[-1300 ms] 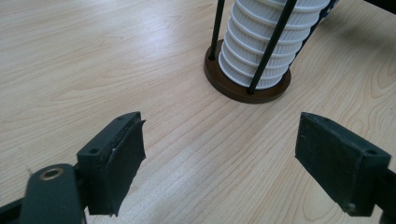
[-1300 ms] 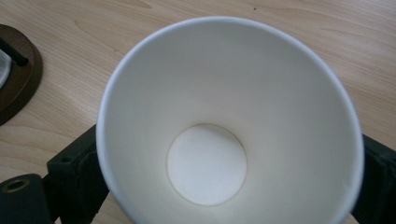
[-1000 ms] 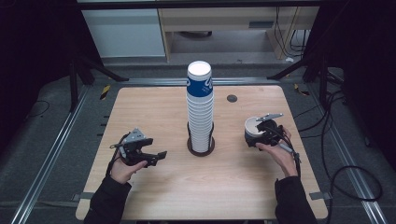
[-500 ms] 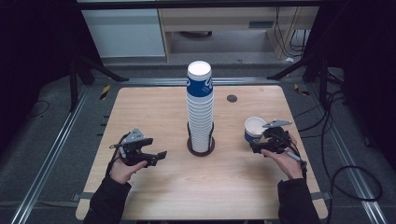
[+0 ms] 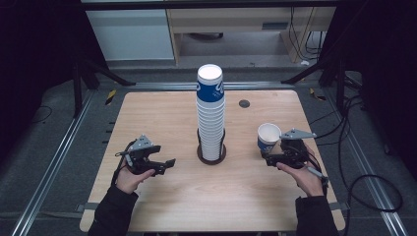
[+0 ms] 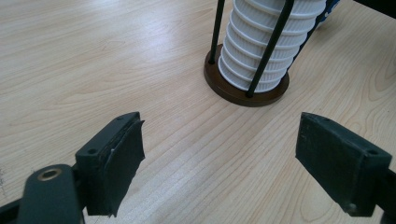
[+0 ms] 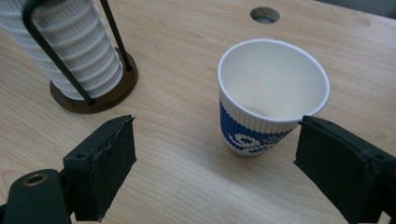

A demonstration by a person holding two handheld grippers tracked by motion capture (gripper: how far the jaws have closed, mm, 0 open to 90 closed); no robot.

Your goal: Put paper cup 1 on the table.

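Item: single white ribbed paper cup with blue print (image 7: 271, 100), upright on the light wooden table (image 5: 162, 113), mouth up, long axis vertical. It stands ahead of the right gripper (image 7: 215, 163), nearer that gripper's right-hand jaw, untouched; jaws spread wide. Tall stack of matching white paper cups (image 5: 210, 110) in a dark round wire holder (image 5: 212, 153), table centre. Left gripper (image 6: 219, 158): jaws wide, empty, aimed toward the holder's base.
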